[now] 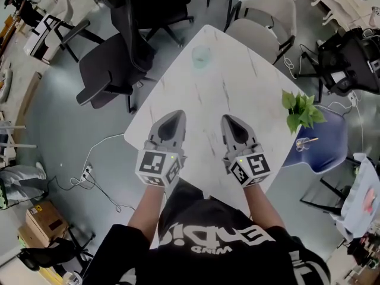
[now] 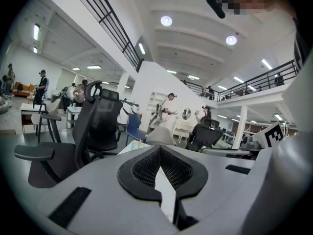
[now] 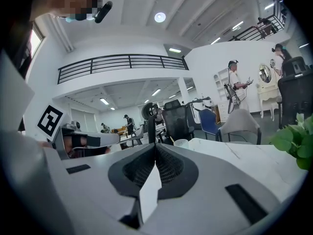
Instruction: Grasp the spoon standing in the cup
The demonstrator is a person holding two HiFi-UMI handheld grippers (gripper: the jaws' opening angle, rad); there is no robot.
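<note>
A pale cup (image 1: 202,56) stands near the far end of the white marble table (image 1: 202,97). In the right gripper view the cup (image 3: 181,143) shows small beyond the jaws, with a thin spoon handle (image 3: 171,139) sticking out of it. Only a thin stick tip shows past the table edge in the left gripper view. My left gripper (image 1: 177,116) and right gripper (image 1: 229,119) hover side by side over the near half of the table, well short of the cup. Both point toward it. The left gripper (image 2: 160,148) and right gripper (image 3: 155,147) are shut and hold nothing.
A green leafy plant (image 1: 301,108) sits at the table's right edge, beside a blue chair (image 1: 325,140). A black office chair (image 1: 119,58) stands left of the table. Pale chairs (image 1: 261,31) stand past the far corner. Cables lie on the floor at left.
</note>
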